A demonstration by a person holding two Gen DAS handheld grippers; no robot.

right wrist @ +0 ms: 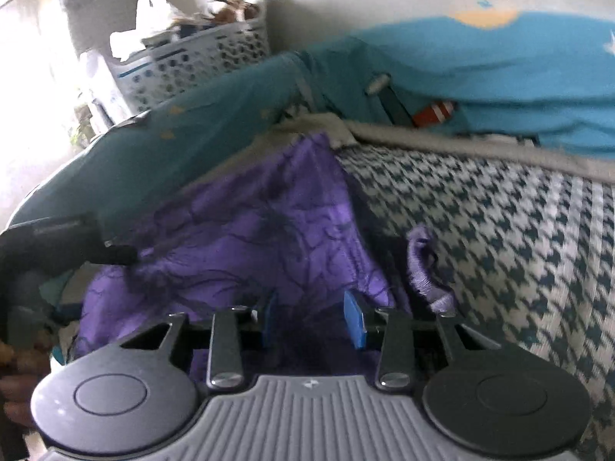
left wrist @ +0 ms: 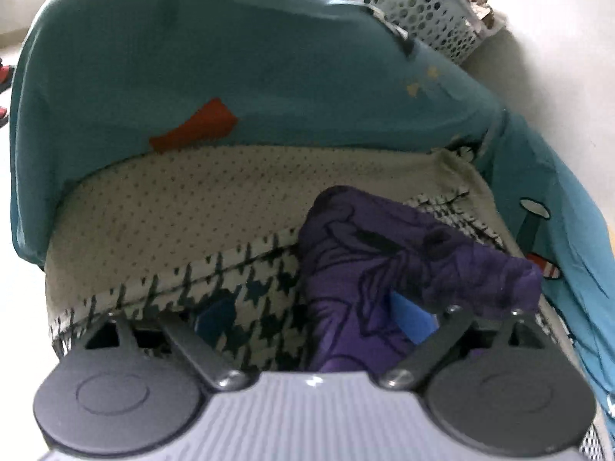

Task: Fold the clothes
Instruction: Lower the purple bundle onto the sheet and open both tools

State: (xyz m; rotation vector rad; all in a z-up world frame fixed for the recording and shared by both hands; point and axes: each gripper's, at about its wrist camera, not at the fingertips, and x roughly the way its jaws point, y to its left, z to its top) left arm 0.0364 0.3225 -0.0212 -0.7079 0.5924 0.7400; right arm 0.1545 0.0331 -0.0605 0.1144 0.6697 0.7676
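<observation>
both released: purple garment (right wrist: 250, 223) bunched between right hand-held gripper (right wrist: 313, 322) pads, draped over left hand-held gripper (left wrist: 315, 319).

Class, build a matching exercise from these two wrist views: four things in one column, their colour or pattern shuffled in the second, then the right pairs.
1. crumpled garment
2. bed sheet
3. laundry basket
4. blanket

a. white with round holes
b. houndstooth check
c. purple
d. teal with printed shapes

Pairs: 1-c, 2-d, 3-a, 4-b
</observation>
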